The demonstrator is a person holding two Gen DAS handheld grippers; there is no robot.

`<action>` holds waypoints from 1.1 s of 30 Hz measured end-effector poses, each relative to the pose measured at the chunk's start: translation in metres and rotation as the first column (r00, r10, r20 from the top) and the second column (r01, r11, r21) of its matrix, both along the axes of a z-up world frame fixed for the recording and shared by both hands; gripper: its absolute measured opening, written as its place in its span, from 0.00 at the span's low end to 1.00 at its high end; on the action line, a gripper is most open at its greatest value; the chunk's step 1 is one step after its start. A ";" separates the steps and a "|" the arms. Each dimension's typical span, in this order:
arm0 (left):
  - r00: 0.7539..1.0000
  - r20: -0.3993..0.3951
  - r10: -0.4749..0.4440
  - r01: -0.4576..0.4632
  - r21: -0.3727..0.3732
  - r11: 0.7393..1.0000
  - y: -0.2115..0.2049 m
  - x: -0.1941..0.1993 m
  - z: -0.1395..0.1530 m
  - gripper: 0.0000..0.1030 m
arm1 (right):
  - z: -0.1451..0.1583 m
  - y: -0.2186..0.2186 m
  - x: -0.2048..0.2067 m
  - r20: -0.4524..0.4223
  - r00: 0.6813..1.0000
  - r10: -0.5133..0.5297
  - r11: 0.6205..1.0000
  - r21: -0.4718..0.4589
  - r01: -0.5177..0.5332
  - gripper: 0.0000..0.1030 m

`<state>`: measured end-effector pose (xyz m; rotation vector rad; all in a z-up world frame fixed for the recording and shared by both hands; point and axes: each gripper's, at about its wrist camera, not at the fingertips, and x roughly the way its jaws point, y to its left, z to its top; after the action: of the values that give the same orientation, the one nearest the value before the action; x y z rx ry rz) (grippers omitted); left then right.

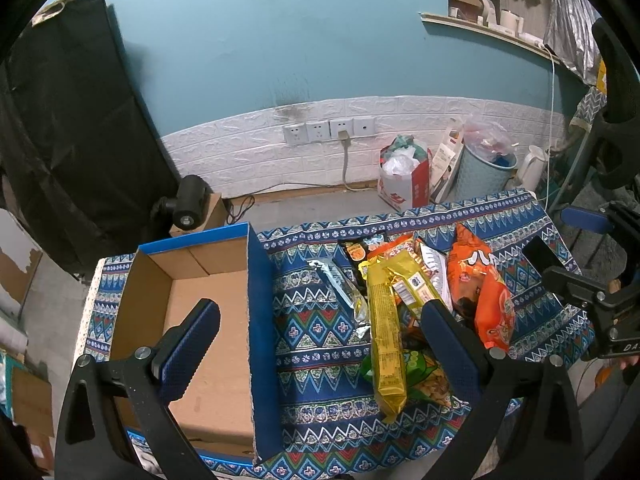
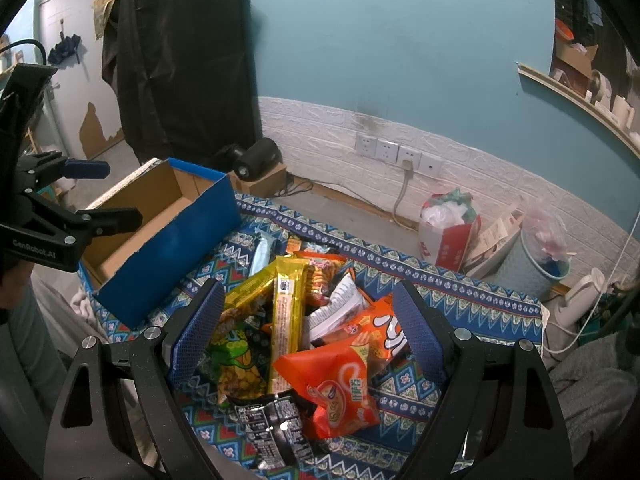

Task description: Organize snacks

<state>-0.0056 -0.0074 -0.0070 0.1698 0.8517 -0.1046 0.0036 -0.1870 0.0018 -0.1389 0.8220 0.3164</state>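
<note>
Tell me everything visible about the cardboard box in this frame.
The cardboard box is an open-topped rectangular carton, plain brown inside with folded flaps at the far end and blue printed outer walls. It looks empty and sits upright on the patterned tablecloth, at the table's left end beside the snack pile, which does not touch it. The left gripper hangs open above its near right wall; nothing grips it.

Blue box (brown inside), zigzag-patterned blue cloth, orange and yellow packets
</note>
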 end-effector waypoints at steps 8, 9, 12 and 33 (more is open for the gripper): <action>1.000 -0.002 -0.007 0.007 0.001 1.000 -0.002 -0.001 0.000 0.99 | 0.000 0.000 0.000 0.000 1.000 0.000 1.000 0.000 0.000 0.82; 1.000 -0.003 -0.007 0.007 0.001 1.000 -0.002 -0.001 0.000 0.99 | 0.000 0.000 -0.001 -0.002 1.000 0.001 1.000 0.000 -0.001 0.82; 1.000 -0.007 -0.006 0.006 -0.002 1.000 -0.002 -0.001 0.000 0.99 | 0.000 0.001 -0.002 -0.003 1.000 0.006 1.000 -0.002 -0.006 0.82; 1.000 -0.016 -0.014 0.014 -0.002 1.000 -0.001 0.003 0.000 0.99 | -0.004 0.002 -0.001 -0.012 1.000 0.009 1.000 -0.004 -0.009 0.82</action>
<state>-0.0030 -0.0088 -0.0073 0.1739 0.8661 -0.1199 0.0025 -0.1852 -0.0018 -0.1443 0.8344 0.3247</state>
